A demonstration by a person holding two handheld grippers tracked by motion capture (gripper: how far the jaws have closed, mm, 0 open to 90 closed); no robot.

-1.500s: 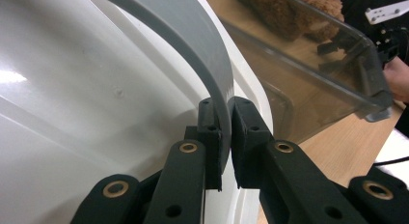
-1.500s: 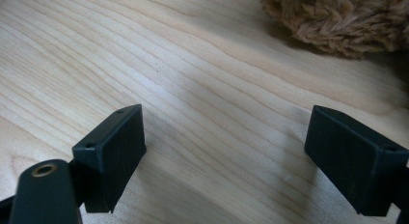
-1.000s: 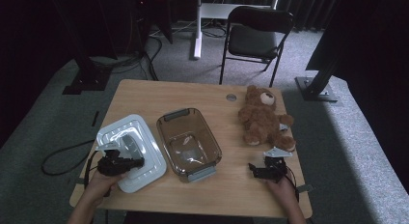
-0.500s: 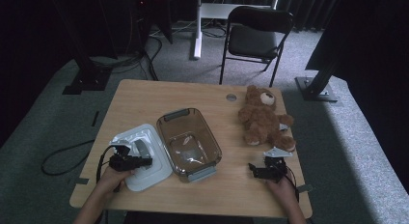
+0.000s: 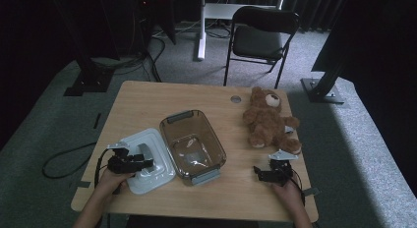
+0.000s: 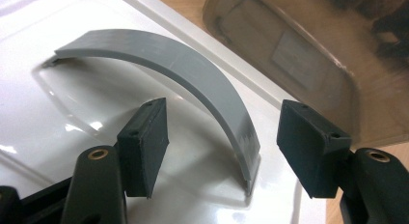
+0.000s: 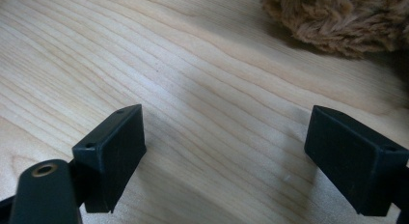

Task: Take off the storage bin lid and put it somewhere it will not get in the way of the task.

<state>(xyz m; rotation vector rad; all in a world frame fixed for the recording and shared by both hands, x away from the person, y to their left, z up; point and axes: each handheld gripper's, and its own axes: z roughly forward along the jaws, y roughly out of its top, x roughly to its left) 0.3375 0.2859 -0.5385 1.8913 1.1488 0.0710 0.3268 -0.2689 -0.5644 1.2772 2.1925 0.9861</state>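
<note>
Between your left gripper's (image 6: 217, 147) spread jaws stands the grey handle (image 6: 193, 74) of the white lid (image 5: 147, 161), an arched plastic strip that rises from a shallow dished recess in the lid's glossy top. The pads have just been opening and now stand clear of the strap on both sides, so the claw is released and the handle is merely framed, not pinched. The lid lies flat on the table (image 5: 147, 98) under the gripper, which suggests you have set it down and let go. Its smooth, hard surface throws bright reflections, so any new grip belongs on the matte arch rather than on the slick shell.

Just beyond the lid's far edge sits the clear brownish bin (image 5: 193, 144), a rounded rectangular tub with grey latches at its short ends, open and close beside the lid. A paper label shows through its translucent floor.

Well apart, your right gripper (image 5: 268, 173) rests low over pale, straight-grained wood, its jaws wide apart with nothing between them. Just ahead of it lies the shaggy brown teddy bear (image 5: 268, 121), soft and irregular, probably next to go into the bin.
</note>
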